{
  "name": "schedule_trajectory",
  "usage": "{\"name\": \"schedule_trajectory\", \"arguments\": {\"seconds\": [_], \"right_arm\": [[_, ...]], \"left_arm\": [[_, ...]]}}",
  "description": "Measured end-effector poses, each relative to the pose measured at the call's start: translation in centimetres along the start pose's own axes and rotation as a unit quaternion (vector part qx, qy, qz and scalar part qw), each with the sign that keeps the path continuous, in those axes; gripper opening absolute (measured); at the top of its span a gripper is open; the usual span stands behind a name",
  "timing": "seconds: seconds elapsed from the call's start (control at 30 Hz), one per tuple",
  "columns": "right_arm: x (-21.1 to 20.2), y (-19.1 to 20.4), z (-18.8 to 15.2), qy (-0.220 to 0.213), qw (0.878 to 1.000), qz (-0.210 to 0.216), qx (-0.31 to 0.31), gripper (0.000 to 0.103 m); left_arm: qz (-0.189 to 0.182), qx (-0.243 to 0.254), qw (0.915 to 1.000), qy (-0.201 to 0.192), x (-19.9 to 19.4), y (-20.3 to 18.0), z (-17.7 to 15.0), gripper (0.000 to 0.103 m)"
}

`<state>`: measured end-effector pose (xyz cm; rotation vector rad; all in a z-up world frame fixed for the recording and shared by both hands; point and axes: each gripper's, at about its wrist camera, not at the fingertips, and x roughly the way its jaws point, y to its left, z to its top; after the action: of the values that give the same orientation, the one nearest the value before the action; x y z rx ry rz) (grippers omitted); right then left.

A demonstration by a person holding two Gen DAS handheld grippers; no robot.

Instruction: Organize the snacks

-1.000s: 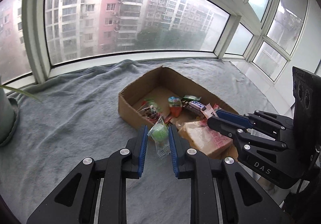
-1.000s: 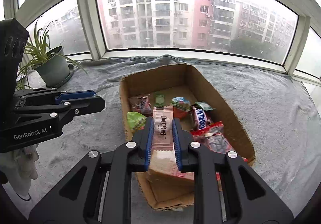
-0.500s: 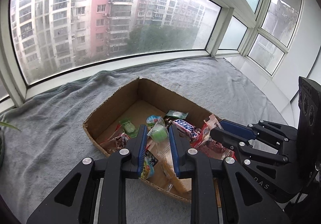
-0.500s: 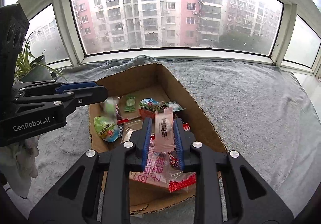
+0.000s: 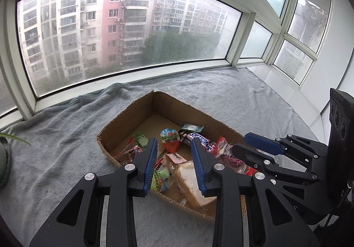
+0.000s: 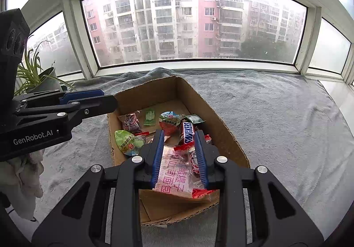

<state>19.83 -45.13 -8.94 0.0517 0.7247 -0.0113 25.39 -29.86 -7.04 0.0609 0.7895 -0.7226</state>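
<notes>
While both grippers hang over the box [image 6: 223,134] on the grey blanket [image 6: 276,118], the left gripper [image 5: 174,154] has its fingers apart around nothing, and the right gripper [image 6: 179,149] likewise stands spread and empty. Snacks lie inside the box: the Snickers bar [image 6: 187,134] runs lengthwise along the box's long axis, pointing toward the window, beside the red-bottomed cup [image 6: 170,123]. A bread packet [image 6: 177,176] lies flat at the near end.
</notes>
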Motion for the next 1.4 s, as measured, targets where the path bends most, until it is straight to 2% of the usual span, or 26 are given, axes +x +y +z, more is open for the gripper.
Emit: {"name": "schedule_trajectory", "arguments": {"seconds": [0.07,0.1,0.13,0.17,0.3,0.4,0.53,0.6,0.63,0.67,1.4], "right_arm": [[-0.6,0.1,-0.1,-0.003,1.000,0.001,0.002,0.033],[-0.9,0.2,-0.1,-0.005,1.000,0.000,0.002,0.038],[-1.3,0.4,-0.2,-0.008,1.000,-0.002,0.002,0.051],[-1.8,0.5,-0.3,-0.014,1.000,-0.005,0.001,0.059],[-3.6,0.9,-0.6,-0.023,1.000,-0.011,0.004,0.061],[-4.8,1.1,-1.0,-0.027,0.999,-0.015,0.008,0.067],[-6.0,1.4,-1.5,-0.025,0.999,-0.025,0.014,0.067],[-6.4,1.4,-1.6,-0.026,0.999,-0.030,0.018,0.077],[-6.7,1.5,-1.7,-0.031,0.999,-0.032,0.019,0.087],[-7.0,1.5,-1.8,-0.036,0.999,-0.032,0.019,0.091],[-7.5,1.7,-1.6,-0.040,0.998,-0.036,0.014,0.091]], "left_arm": [[0.000,0.000,1.0000,-0.005,-0.7,-0.1,0.0,0.032],[-0.001,-0.001,1.0000,-0.008,-1.0,-0.2,0.0,0.039],[0.000,-0.001,0.9999,-0.010,-1.3,-0.3,-0.1,0.045],[0.001,-0.001,0.9999,-0.015,-1.7,-0.3,-0.1,0.045],[0.005,0.002,0.9998,-0.022,-2.9,-0.6,-0.6,0.046],[0.013,0.000,0.9995,-0.028,-4.0,-0.7,-1.2,0.053],[0.026,0.001,0.9992,-0.031,-5.3,-0.9,-2.2,0.059],[0.032,0.000,0.9988,-0.038,-6.2,-0.9,-2.7,0.062],[0.035,0.000,0.9986,-0.040,-6.5,-1.0,-2.9,0.065],[0.037,-0.002,0.9984,-0.042,-6.9,-0.9,-3.1,0.066],[0.069,-0.013,0.9966,-0.044,-8.3,-1.1,-3.5,0.067]]}}
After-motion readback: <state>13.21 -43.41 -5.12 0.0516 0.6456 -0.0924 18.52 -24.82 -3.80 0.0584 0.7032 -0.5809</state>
